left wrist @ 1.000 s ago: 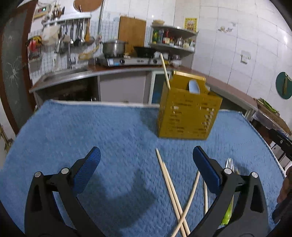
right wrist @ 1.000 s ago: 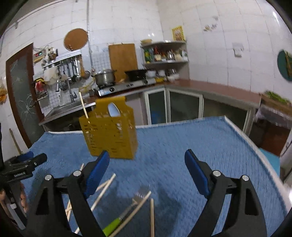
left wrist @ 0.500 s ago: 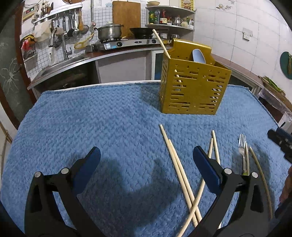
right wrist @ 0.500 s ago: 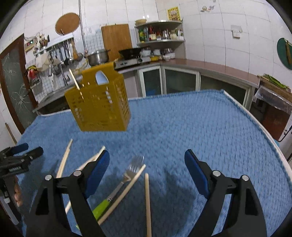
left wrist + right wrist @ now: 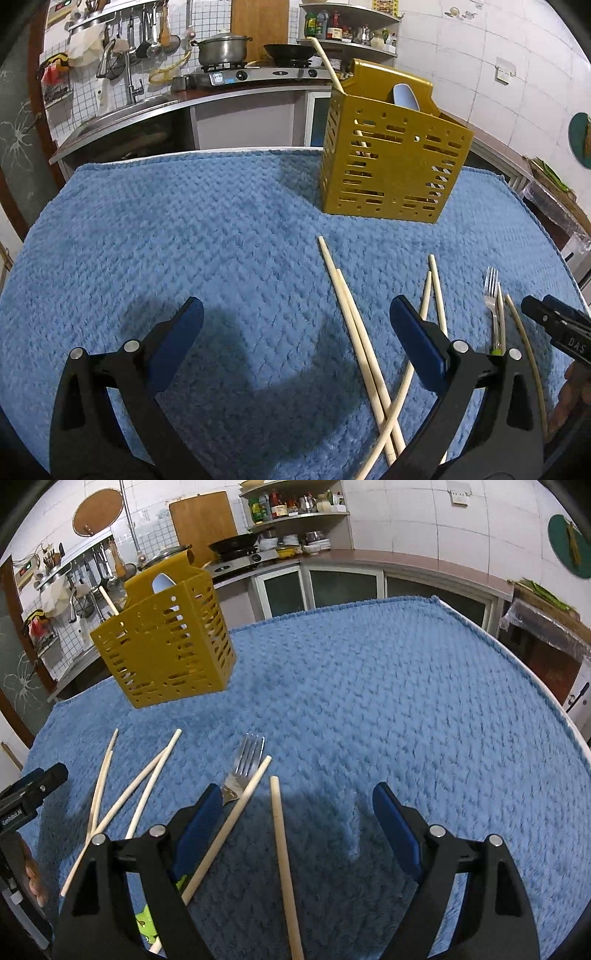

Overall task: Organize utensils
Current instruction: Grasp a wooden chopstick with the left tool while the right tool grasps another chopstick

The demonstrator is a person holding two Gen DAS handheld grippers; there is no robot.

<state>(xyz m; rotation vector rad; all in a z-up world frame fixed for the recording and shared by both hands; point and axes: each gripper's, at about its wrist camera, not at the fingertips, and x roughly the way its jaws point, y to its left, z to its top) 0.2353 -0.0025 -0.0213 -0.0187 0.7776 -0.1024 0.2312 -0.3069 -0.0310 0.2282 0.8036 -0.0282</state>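
A yellow slotted utensil caddy (image 5: 391,166) (image 5: 166,646) stands on the blue cloth, holding a chopstick and a pale blue spoon. Several wooden chopsticks (image 5: 351,325) (image 5: 280,849) lie loose in front of it, some crossed. A fork (image 5: 491,295) (image 5: 245,764) with a green handle lies among them. My left gripper (image 5: 295,310) hovers open over the cloth, with one pair of chopsticks under its right finger. My right gripper (image 5: 297,794) is open above a single chopstick, its left finger (image 5: 207,812) over the fork's neck. Neither holds anything.
The blue textured cloth (image 5: 406,701) covers the whole table up to its edges. Behind it runs a kitchen counter with a sink and a stove (image 5: 236,74), and shelves of bottles on the tiled wall. A side table (image 5: 546,627) stands off the right edge.
Both grippers have dropped toward the cloth and tipped downward, so the chopsticks and fork sit closer under them. Jaws stayed open throughout.
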